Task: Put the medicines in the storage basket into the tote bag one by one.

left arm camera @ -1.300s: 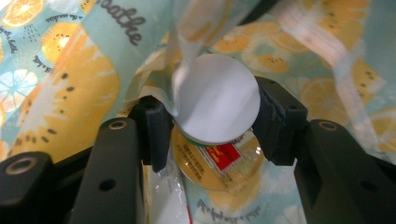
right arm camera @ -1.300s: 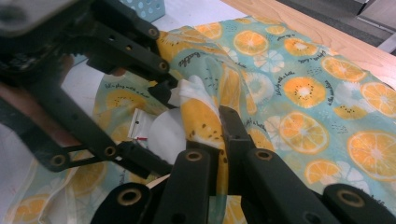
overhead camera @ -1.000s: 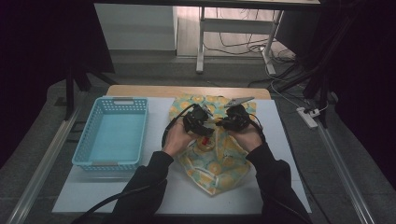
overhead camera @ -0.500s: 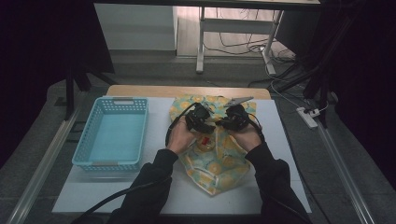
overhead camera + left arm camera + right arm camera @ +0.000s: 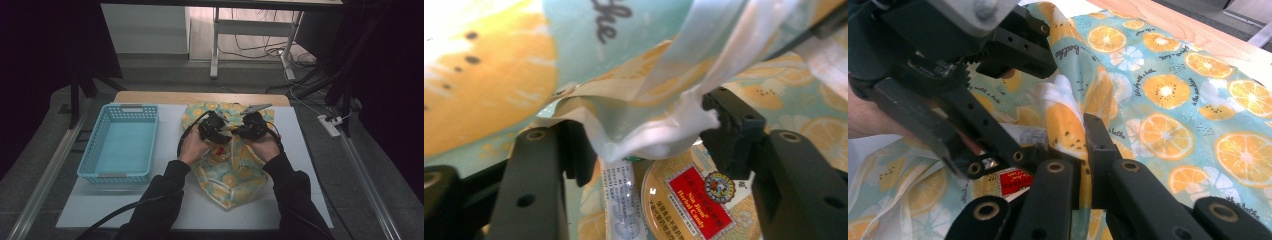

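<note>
High view first: both of the person's hands meet over a thin, soft cloth bag printed with orange slices on pale teal (image 5: 232, 177), which lies crumpled on the white counter (image 5: 165, 210) beside an empty light-blue plastic basket (image 5: 120, 145). The left gripper (image 5: 216, 129) and right gripper (image 5: 250, 126) sit almost touching at the bag's upper middle. From the right gripper view its fingers (image 5: 1100, 145) are pressed together on a raised fold of the cloth. In the left gripper view the fingers (image 5: 729, 125) stand spread, with a bunched white-lined edge of the bag (image 5: 659, 135) hanging between them, not yet clamped as far as I can tell. Below that edge lies a round gold tin with a red herbal candy label (image 5: 689, 195) beside a slim white packet (image 5: 621, 200). The fabric looks light, limp and rather slippery, so I would pinch a gathered hem or seam rather than a single layer; the tin seems stiff and heavier.
</note>
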`<act>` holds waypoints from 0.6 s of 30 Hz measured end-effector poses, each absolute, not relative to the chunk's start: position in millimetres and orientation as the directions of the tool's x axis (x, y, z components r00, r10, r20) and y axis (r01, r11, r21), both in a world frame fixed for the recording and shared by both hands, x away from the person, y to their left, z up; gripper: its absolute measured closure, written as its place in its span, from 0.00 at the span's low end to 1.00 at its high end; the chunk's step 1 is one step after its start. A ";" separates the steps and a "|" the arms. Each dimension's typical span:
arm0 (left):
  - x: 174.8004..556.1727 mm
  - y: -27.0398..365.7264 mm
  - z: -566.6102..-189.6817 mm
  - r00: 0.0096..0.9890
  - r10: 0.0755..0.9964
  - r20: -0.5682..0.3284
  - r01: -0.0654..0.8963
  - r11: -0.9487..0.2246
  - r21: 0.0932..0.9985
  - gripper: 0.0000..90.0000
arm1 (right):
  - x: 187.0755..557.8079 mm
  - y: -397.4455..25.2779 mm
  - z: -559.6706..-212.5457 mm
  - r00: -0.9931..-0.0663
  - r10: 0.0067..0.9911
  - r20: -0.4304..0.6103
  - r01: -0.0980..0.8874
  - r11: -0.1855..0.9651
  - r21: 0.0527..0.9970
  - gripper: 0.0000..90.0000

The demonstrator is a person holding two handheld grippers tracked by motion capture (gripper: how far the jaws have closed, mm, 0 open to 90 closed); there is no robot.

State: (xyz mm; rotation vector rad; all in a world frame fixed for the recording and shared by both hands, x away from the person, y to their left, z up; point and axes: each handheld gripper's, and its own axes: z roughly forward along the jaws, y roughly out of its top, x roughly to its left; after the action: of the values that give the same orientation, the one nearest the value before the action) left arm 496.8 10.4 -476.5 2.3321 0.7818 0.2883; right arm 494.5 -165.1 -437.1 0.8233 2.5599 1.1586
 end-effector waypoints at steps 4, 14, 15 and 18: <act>493.9 10.2 -473.1 0.802 0.597 -0.009 0.454 -0.601 0.658 0.42 | 494.7 -166.4 -435.7 -0.819 0.572 0.033 0.401 0.530 0.747 0.99; 483.8 18.1 -461.6 0.819 0.573 -0.018 0.440 -0.607 0.662 0.35 | 494.3 -169.7 -433.1 -0.818 0.575 0.035 0.399 0.523 0.753 0.99; 482.9 19.9 -460.7 0.823 0.568 -0.024 0.439 -0.608 0.661 0.34 | 494.3 -170.0 -432.9 -0.818 0.574 0.033 0.397 0.524 0.753 0.99; 478.4 23.5 -459.0 0.827 0.561 -0.033 0.435 -0.602 0.669 0.33 | 494.1 -171.0 -432.5 -0.817 0.575 0.033 0.398 0.523 0.753 0.99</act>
State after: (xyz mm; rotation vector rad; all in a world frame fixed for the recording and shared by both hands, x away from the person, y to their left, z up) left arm 478.4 23.5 -459.0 2.3096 0.7254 0.2342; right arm 494.1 -171.0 -432.5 0.8256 2.5430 1.1727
